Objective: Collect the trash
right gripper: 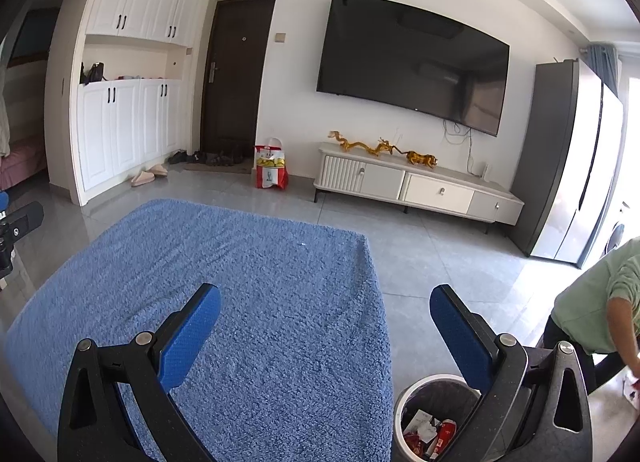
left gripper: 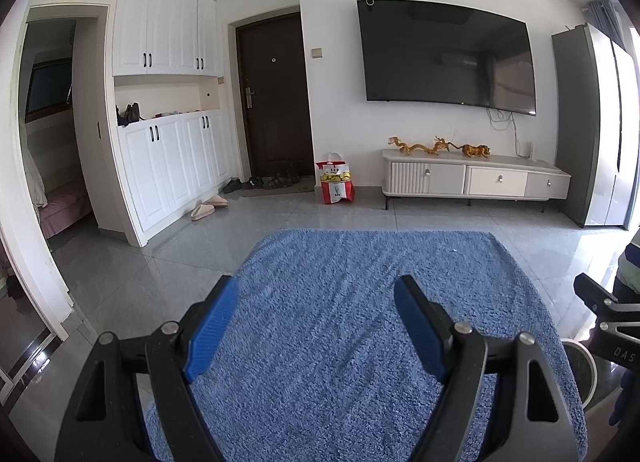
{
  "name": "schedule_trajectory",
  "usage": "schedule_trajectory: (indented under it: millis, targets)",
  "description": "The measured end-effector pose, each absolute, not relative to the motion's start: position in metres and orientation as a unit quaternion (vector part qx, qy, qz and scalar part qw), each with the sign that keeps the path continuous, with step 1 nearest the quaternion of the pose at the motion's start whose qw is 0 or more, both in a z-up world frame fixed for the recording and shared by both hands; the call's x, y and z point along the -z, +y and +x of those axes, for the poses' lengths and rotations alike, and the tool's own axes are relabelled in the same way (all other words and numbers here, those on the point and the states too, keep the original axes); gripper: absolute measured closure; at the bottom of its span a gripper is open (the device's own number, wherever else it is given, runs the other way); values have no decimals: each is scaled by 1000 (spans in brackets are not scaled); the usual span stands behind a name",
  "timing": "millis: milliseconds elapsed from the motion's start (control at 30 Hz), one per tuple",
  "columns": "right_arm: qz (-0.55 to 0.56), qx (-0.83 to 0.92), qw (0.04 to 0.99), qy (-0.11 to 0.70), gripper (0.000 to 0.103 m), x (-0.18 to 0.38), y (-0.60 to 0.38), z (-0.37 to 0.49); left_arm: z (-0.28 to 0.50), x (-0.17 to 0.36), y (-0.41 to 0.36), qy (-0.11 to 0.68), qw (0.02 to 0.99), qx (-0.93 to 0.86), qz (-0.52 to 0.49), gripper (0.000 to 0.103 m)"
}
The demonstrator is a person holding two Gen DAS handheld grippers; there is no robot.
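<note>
Both pairs of blue-padded fingers stand spread wide with nothing between them. The left gripper (left gripper: 316, 326) hovers over the blue shaggy cloth (left gripper: 340, 342) that covers the table, and the right gripper (right gripper: 326, 334) hangs over the same cloth's right-hand edge, near its corner. Neither touches the cloth, as far as the views show.

Just below the right gripper's right finger (right gripper: 460, 338) stands a round white trash bin (right gripper: 404, 402) on the floor beside the table, lined with a dark bag; crumpled paper and a red wrapper or can (right gripper: 444, 436) already lie inside. In the left wrist view only a sliver of the bin's rim shows at the right edge.

The cloth itself looks bare — only a tiny pale speck (right gripper: 303, 244) shows near the far edge, too small to identify. At the right, a person in a green top (right gripper: 600, 298) bends toward the floor, where something pale lies, mostly cut off by the frame.

My reading is that the collecting is either finished or between items: trash is in the bin, and both grippers wait empty. The next move calls for finding a piece still loose — perhaps that speck, or something on the grey tiled floor (right gripper: 432, 246) — then bringing one spread pair of fingers down around it.
</note>
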State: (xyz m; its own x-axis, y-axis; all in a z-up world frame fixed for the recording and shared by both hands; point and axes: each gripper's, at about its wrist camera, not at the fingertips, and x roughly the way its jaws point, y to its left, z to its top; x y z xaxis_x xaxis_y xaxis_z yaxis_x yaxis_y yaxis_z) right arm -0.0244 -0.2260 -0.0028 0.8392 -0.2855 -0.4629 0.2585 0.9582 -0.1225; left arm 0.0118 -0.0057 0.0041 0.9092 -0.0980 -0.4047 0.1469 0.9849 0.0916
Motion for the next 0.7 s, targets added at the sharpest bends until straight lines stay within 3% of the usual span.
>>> schedule_trajectory:
  millis: [700]
  targets:
    - [-27,133,957,256,1,9,-228,-23,11,1,-5,203,975,59,69,24]
